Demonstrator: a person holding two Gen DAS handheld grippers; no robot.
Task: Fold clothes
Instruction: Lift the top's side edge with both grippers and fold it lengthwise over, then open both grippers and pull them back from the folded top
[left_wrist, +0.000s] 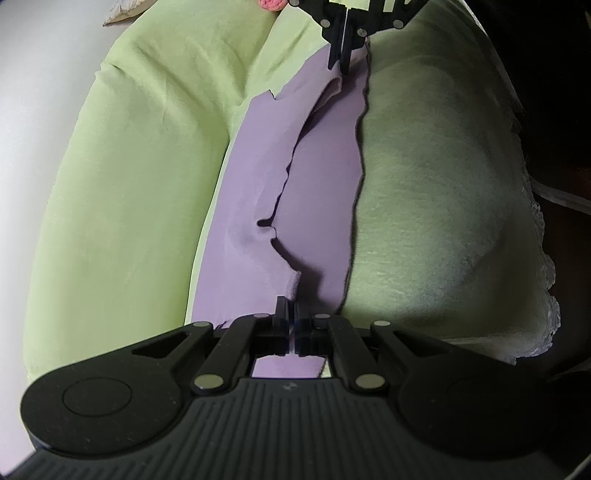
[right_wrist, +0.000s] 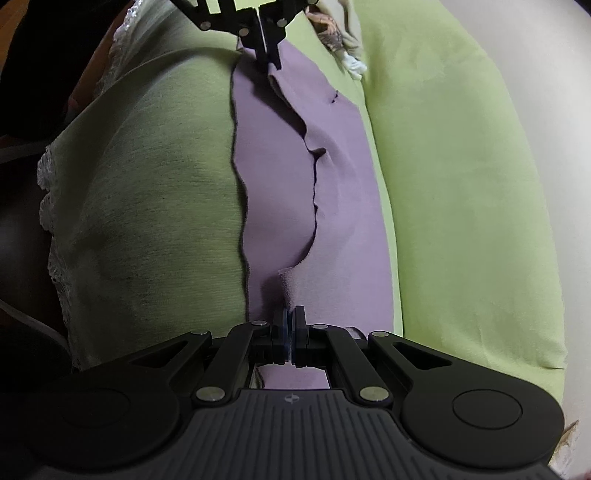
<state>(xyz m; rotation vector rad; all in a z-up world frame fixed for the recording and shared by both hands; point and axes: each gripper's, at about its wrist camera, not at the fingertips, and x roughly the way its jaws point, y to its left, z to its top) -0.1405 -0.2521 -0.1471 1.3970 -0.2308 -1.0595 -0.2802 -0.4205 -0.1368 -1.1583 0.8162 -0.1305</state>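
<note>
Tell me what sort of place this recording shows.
Probably a home, perhaps a bedroom: a light green sheet with a lace trim covers a soft surface, a purple garment lies on it, other fabric behind.

Purple cloth (left_wrist: 317, 192): smooth, matt knit. Green sheet (left_wrist: 122, 192): soft, matt fabric with a fine woven texture. Lace trim (left_wrist: 543, 236): white, openwork. Grippers: matt black plastic, ribbed bodies, shiny metal rivets.
</note>
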